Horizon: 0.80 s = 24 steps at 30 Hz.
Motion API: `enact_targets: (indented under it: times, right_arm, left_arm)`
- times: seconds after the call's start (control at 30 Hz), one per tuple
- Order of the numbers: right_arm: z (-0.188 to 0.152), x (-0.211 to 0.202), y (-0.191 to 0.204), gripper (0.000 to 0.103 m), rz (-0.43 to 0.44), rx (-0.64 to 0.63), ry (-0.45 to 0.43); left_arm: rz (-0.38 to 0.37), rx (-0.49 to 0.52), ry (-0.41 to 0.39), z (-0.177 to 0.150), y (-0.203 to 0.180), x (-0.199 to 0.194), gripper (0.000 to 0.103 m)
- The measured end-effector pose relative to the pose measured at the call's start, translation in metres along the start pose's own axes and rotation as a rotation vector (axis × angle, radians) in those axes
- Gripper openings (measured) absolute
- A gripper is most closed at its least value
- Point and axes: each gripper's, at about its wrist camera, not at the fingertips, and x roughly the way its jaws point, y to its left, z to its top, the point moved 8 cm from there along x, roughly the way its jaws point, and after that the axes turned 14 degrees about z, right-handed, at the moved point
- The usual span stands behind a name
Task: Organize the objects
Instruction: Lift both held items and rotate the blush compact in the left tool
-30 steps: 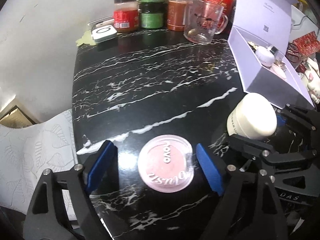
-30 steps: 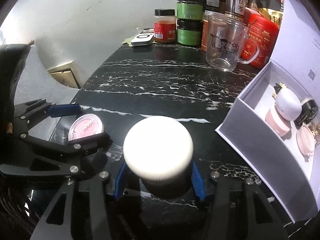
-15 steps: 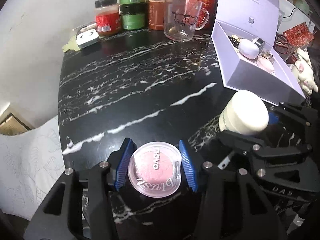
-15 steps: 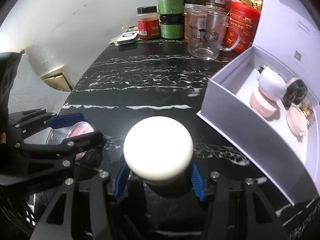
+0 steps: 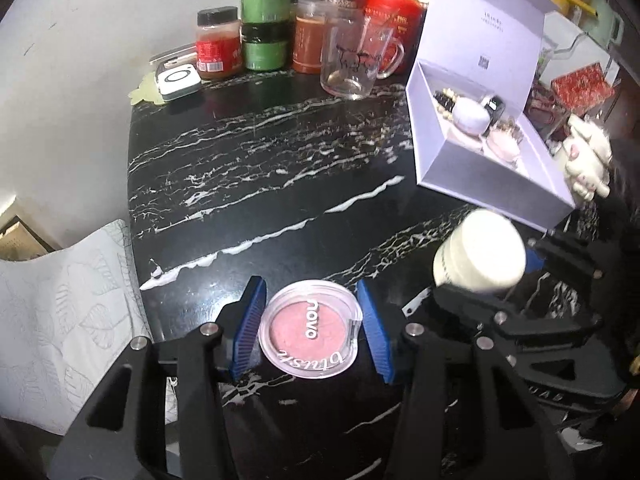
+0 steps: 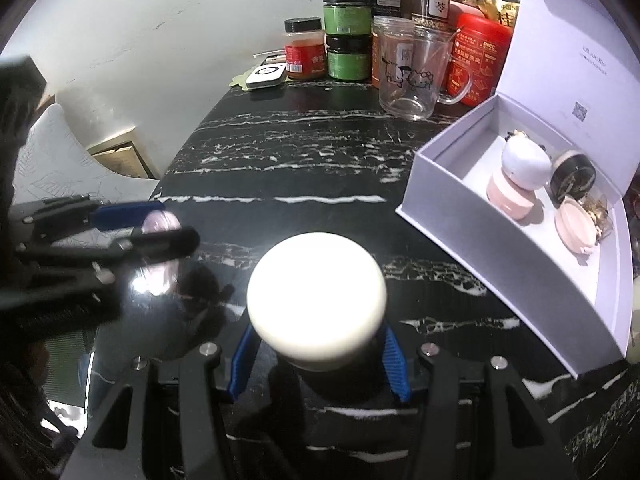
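While both tongs carry a load over the black marble table (image 5: 280, 152), my worry is slippage. My left gripper (image 5: 310, 334) has clamped its blue pads on the blush compact (image 5: 308, 330) by its thin rim, low in the left wrist frame; a tilt could pop it loose. My right gripper (image 6: 316, 354) is closed around the white-capped jar (image 6: 316, 296), bottom centre of its own view, gripped below the lid, so it may swing. The open white gift box (image 6: 440, 200) sits at right, already holding cosmetics, and a careless drop there could knock them.
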Motion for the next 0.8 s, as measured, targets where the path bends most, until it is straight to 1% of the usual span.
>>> enact_targets:
  times: [0.17, 0.23, 0.43, 0.63, 0.8]
  right_arm:
    - [-0.006, -0.002, 0.0, 0.055, -0.001, 0.003, 0.003]
    - [-0.006, -0.002, -0.001, 0.055, -0.004, 0.002, 0.004]
    - [-0.013, -0.011, -0.005, 0.055, -0.015, 0.01, -0.004]
    - [-0.015, -0.038, -0.007, 0.055, -0.058, 0.024, -0.033]
    - [-0.015, -0.066, -0.009, 0.055, -0.097, 0.04, -0.058]
  left_arm:
    - [-0.027, -0.018, -0.027, 0.005, 0.0, -0.014, 0.046]
    - [-0.039, -0.002, -0.041, 0.006, -0.006, -0.02, 0.046]
    - [-0.027, 0.048, -0.059, 0.008, -0.02, -0.028, 0.046]
    - [-0.03, 0.08, -0.068, 0.01, -0.032, -0.039, 0.046]
    - [-0.065, 0.104, -0.106, 0.019, -0.044, -0.059, 0.046]
